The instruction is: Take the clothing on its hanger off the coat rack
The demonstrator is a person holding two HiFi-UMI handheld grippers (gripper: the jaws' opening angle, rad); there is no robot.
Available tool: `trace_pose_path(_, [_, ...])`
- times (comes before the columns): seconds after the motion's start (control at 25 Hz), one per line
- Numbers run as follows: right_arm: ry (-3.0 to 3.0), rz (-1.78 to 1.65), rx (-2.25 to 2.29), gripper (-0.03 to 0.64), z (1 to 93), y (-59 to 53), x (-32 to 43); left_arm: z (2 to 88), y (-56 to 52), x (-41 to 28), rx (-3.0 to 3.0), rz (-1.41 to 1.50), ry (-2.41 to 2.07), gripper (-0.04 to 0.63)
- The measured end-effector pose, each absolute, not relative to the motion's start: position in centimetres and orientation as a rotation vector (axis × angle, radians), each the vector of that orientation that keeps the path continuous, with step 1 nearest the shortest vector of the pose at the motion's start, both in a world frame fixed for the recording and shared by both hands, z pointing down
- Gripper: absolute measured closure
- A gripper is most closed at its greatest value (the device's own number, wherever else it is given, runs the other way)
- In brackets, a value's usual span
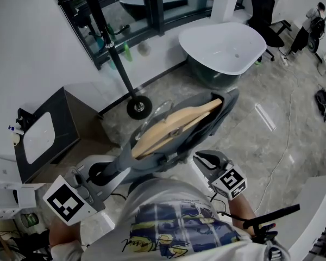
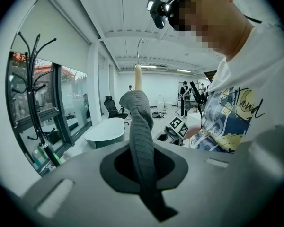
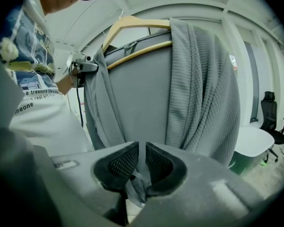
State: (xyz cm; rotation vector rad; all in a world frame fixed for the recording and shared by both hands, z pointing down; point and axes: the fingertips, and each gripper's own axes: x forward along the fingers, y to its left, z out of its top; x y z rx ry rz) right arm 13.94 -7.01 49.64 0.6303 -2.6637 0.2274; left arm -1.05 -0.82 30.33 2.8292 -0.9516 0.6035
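Open-plan office: black swivel office chair [image 1: 263,10], white rounded table [image 1: 223,48], black-framed glass wall [image 1: 125,4], cables [image 1: 285,151] across grey stone-tiled floor [image 1: 293,107].

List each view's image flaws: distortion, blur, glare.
Head view: sharp, evenly lit, straight edges bowed. Left gripper view: fisheye circle, dark corners, left gripper in the foreground soft. Right gripper view: same fisheye; pads blurred, garment crisp.
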Motion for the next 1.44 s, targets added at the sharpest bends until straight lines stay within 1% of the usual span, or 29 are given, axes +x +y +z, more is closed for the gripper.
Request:
trace_pose_path(0.12, [-2.651, 0.222, 0.628, 0.592, 49.9, -6.7, 14.0, 30.5, -0.5, -1.0, 2.834, 0.607, -0.948, 0.584])
trace_pose_path(0.44, [-2.645, 0.196, 0.600, 0.614, 49.7, -6.1, 13.7, 30.4, -0.2, -0.9, 2.845, 0.615, -0.941, 0.584])
trace_pose_path(1.44, [-2.650, 0.169, 0.569, 0.614, 49.8, -6.1, 13.2, 31.2, -0.7, -0.9, 2.824, 0.642, -0.928, 0.583])
